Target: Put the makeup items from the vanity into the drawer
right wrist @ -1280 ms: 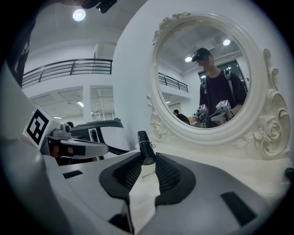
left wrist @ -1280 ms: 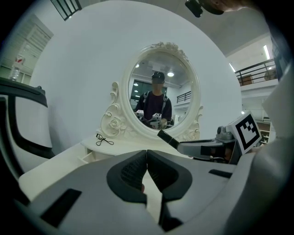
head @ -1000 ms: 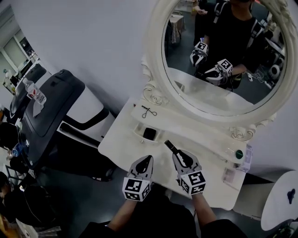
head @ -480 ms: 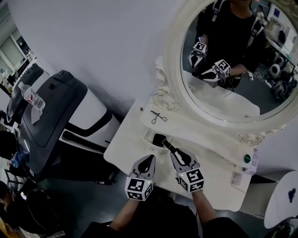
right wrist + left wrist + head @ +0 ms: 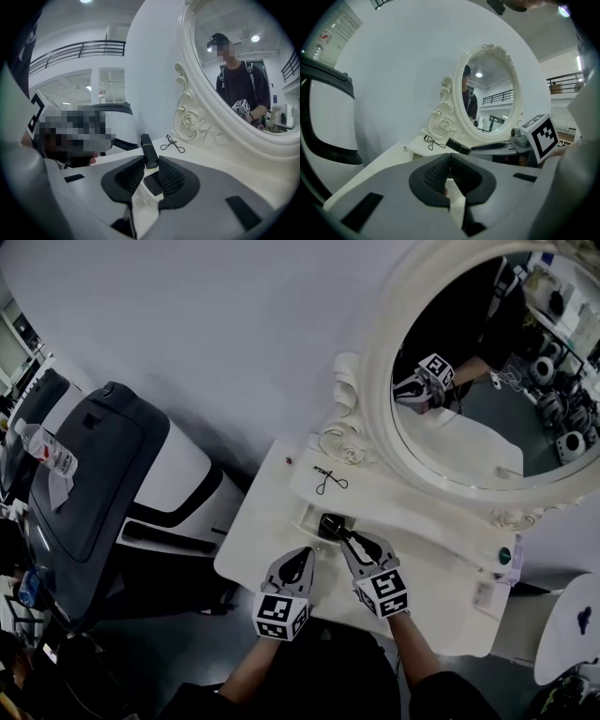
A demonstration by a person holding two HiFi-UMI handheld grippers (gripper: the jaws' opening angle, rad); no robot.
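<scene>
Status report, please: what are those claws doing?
Left gripper shut, empty. Right gripper shut on slim black makeup tube. Black eyelash curler lies on white vanity.

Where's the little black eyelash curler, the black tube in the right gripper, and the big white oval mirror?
Little black eyelash curler [image 5: 328,480], head view, where its handles cross.
Black tube [image 5: 148,149], right gripper view, its body beyond the jaws.
Big white oval mirror [image 5: 497,381], head view, middle of the glass.

The left hand-held gripper [image 5: 304,557] and right hand-held gripper [image 5: 349,542] are pale grey with dark ribbed pads [image 5: 433,178], each carrying a black-and-white marker cube [image 5: 279,617] at its six o'clock end. The person's top [image 5: 323,676] is black.
</scene>
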